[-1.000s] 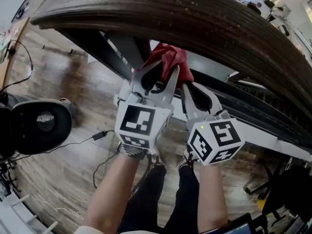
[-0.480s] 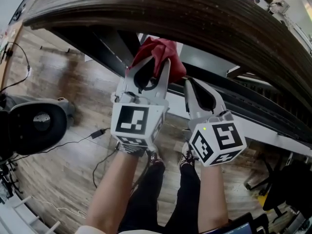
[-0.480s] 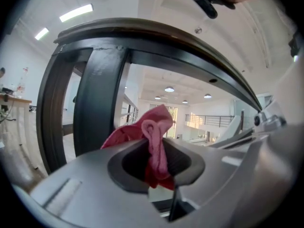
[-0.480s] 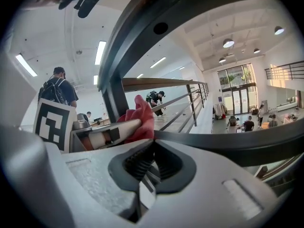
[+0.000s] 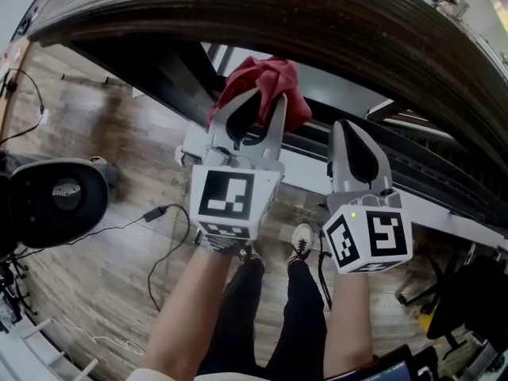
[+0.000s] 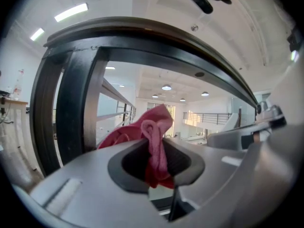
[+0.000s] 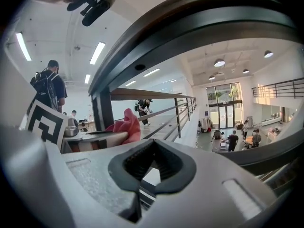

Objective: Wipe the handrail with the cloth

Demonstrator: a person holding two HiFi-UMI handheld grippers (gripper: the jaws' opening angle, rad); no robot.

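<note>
Red cloth (image 5: 266, 82): bunched up and pinched by one thin fold in my left claw (image 5: 267, 99). The jaws have just been closing on it. Most of the fabric spills out past the tips.

Location: just under the dark wooden handrail (image 5: 317, 22), beside a black upright post (image 5: 171, 70). I cannot tell whether the cloth touches the wood.

Right claw (image 5: 350, 127): jaws together, nothing between them. It is held level to the right of the left claw, near the lower rail.

Hazards, as I judge them:
1. Slip. My grip is on a narrow fold only, so drag along the grain could pull the cloth out of the claw.
2. Loss. The right gripper view shows an open hall with people below the railing, and a dropped cloth could fall through the bars and out of my reach.
3. Scrape. The fabric sits lopsided over the tips, so if I press up at a tilt, bare claw could meet the wood instead of cloth.
4. Snag. The post stands close on the left, and a stroke that way could catch the loose bunch on it.
5. Idle pass. If I keep too low, I wipe air.
6. Knock. My two claws are near each other, so a sideways stroke to the right could bump them together.
</note>
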